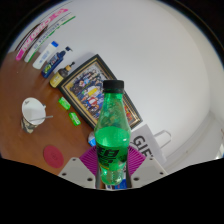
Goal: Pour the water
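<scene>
Brown tabletop (30, 140) is lying below; your gripper (113, 178) is clamping the green bottle (112, 135) upright, well apart from the white cup (34, 113). Its cap (113, 87) is looking closed, so tilting now risks pouring nothing.

Box (143, 147) behind bottle (113, 140): letters "GIF" readable.

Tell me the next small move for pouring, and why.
Probably carry the green bottle toward the white cup before any tilting. The gripper has its fingers shut on the bottle's lower body, holding it upright. Its black cap looks still on, so it would need removing first. The cup sits well off to the side on the table.
</scene>
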